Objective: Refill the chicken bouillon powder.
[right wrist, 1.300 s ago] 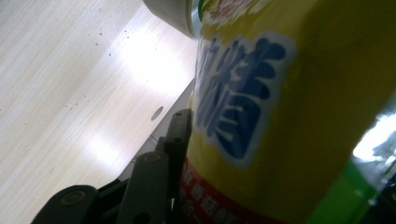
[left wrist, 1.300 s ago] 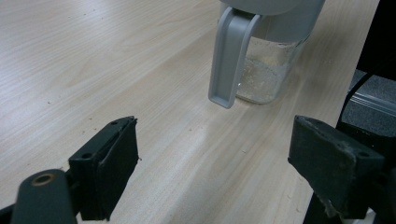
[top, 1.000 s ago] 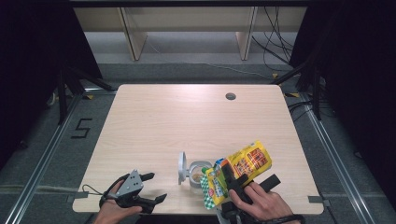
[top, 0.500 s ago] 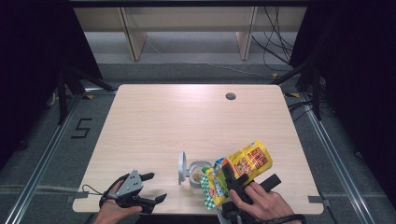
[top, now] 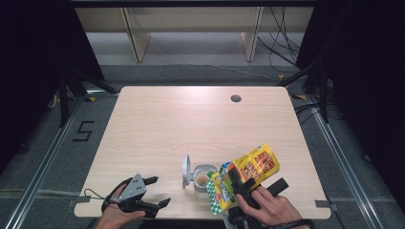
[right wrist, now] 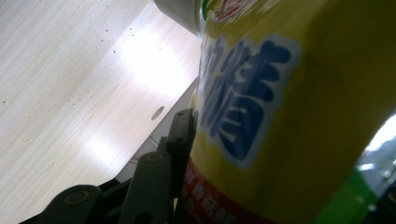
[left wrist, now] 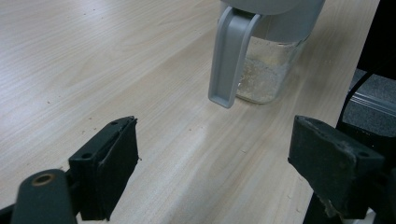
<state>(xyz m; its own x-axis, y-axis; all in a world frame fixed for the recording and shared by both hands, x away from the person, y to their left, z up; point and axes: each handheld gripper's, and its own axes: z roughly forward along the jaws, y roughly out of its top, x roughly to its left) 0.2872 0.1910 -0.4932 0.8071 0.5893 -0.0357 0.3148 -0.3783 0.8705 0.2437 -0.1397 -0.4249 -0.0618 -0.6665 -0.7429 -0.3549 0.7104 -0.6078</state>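
We see the right gripper (top: 237, 183) clamped on a yellow bag (top: 243, 177), down at the near edge of the table (top: 162, 129). The bag hangs tilted, its green-checked lower end tipped toward a small clear jar (top: 202, 177) that stands just beside it. The jar's grey lid (top: 185, 171) stands flipped up on its left side, and a pale powder lies in the bottom of the jar. In the right gripper view the bag (right wrist: 289, 112) presses right against the one jaw we can make out, blue lettering across its yellow face.

Over on the left, the left gripper (top: 155, 192) rests low at the near left corner of the table, its jaws spread wide with nothing between them. In the left gripper view the jar (left wrist: 268, 56) stands ahead of those jaws, well apart from them, its grey handle (left wrist: 229, 56) facing us.
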